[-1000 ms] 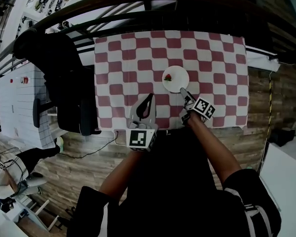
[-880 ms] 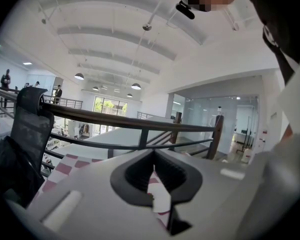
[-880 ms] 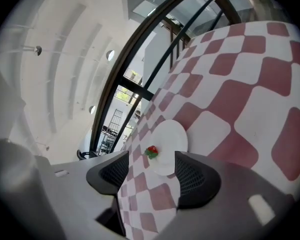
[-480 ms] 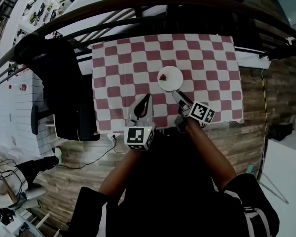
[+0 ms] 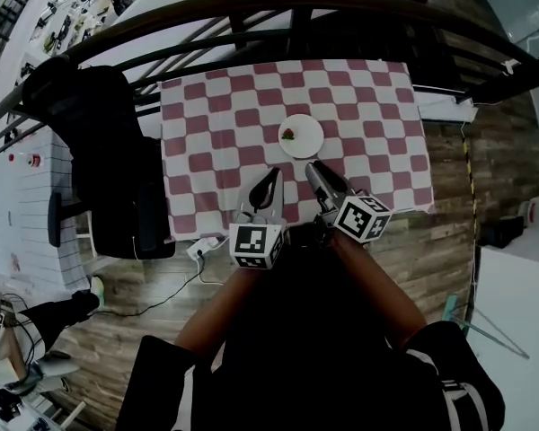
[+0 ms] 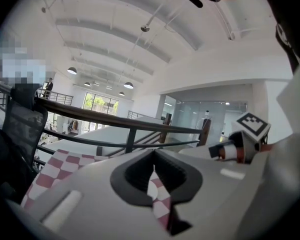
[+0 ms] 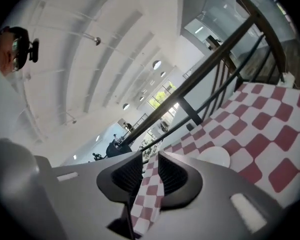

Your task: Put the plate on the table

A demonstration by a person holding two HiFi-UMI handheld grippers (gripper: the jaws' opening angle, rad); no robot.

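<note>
Checked red-and-white cloth is covering the table (image 5: pixel 207 124), and the plate (image 5: pixel 307 142) is sitting flat on it around the middle, carrying a small red morsel (image 5: pixel 289 134). The right gripper (image 5: pixel 315 171) is hovering just near of the plate, apart from it, jaws narrowed to a slim empty gap; the left gripper (image 5: pixel 273 180) is hanging beside it, jaws together on nothing. Risk is looking slight: a careless swing could be knocking the plate or snagging the cloth and dragging both toward the near edge. A second ago the right gripper was reaching the plate's near rim with jaws wide; now it is lifting back toward the person, its jaws having just been closing
</note>
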